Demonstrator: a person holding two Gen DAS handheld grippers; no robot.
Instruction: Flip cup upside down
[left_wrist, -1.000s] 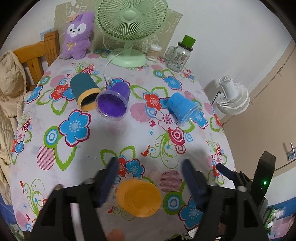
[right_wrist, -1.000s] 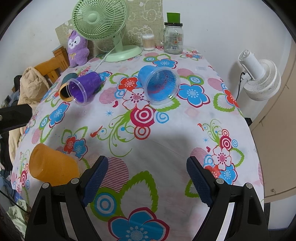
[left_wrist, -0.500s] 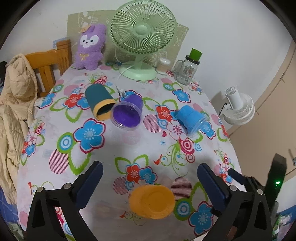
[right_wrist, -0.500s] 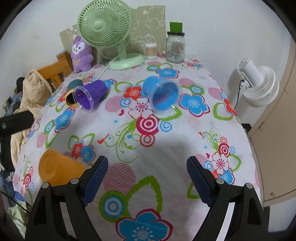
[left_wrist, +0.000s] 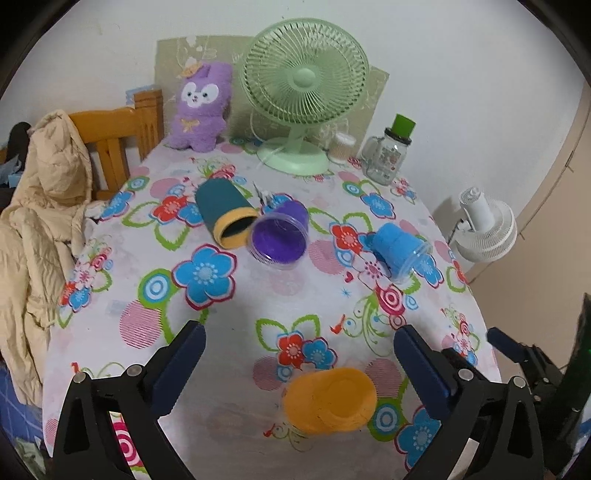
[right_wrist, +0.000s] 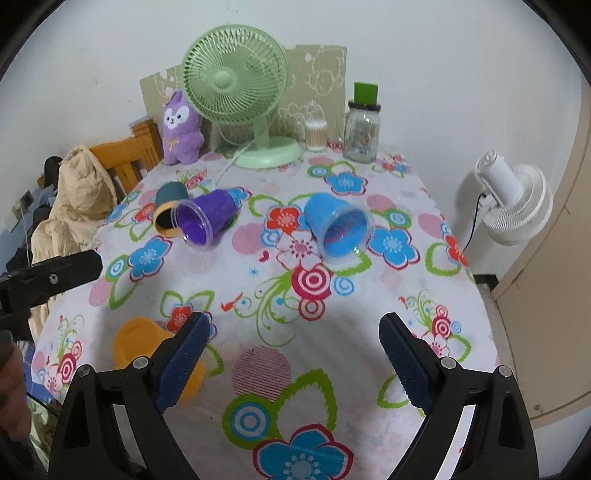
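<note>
Four plastic cups: an orange cup (left_wrist: 330, 400) stands inverted at six o'clock; teal (left_wrist: 224, 210), purple (left_wrist: 279, 232) and blue (left_wrist: 400, 246) lie sideways toward twelve. The left gripper (left_wrist: 295, 365) and right gripper (right_wrist: 293, 354) both gape, holding nothing.

We see four cups on the table (left_wrist: 236, 310): one cup (left_wrist: 330, 400) upside down nearest us, three tipped cups (left_wrist: 279, 232) farther off, a desk fan (left_wrist: 303, 96) behind them.

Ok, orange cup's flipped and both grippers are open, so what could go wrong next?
1. The orange cup stands upside down near the table's front edge, between the left gripper fingers; a careless pull-back may clip it off.
2. The purple cup lies against the teal cup; grabbing one may roll the other.
3. The blue cup lies sideways and could roll when touched.
</note>
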